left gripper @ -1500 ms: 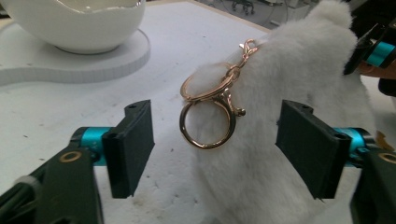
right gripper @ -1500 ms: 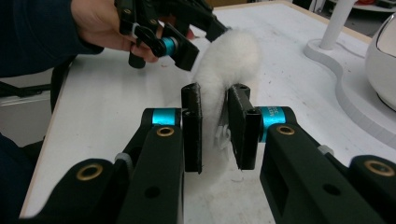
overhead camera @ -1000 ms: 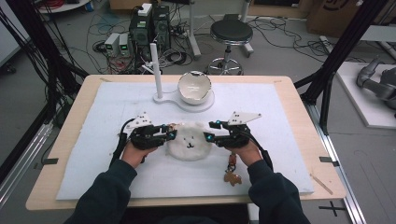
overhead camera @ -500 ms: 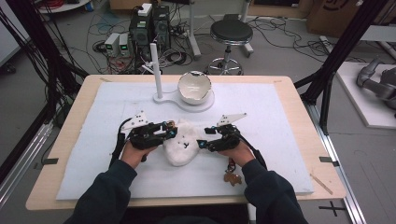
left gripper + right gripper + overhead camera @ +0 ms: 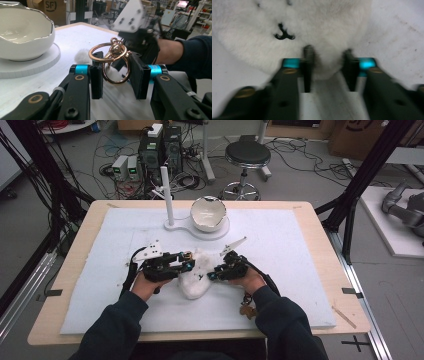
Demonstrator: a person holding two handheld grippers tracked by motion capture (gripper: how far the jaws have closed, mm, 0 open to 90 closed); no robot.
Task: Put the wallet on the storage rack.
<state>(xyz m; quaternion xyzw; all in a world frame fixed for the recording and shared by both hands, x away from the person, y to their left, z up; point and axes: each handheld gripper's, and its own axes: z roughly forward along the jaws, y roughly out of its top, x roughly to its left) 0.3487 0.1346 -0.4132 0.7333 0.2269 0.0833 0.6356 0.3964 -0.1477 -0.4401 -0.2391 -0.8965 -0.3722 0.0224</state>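
Note:
A white plush toy (image 5: 194, 282) with a black stitched mouth (image 5: 284, 35) lies on the white mat between my two grippers. My left gripper (image 5: 188, 263) is at its left, shut on a gold key ring (image 5: 113, 60) with a clasp, and the ring stands upright between the pads. In the left gripper view, that gripper (image 5: 116, 72) points toward the right gripper (image 5: 140, 37) a short way off. My right gripper (image 5: 213, 274) comes in from the right and is shut on the plush toy's fluffy edge (image 5: 328, 62). In the high view the gold ring (image 5: 187, 254) sits at the plush toy's upper left.
A white eggshell-shaped bowl (image 5: 207, 214) rests on a round white base with an upright post (image 5: 168, 195) at the back middle of the mat (image 5: 300, 270). A small brown item (image 5: 246, 310) lies by the right forearm. A stool (image 5: 245, 157) stands beyond the table.
The right gripper has moved left and toward the person with the plush toy's edge in it. The plush toy has bunched up and shifted nearer. The left gripper has barely moved.

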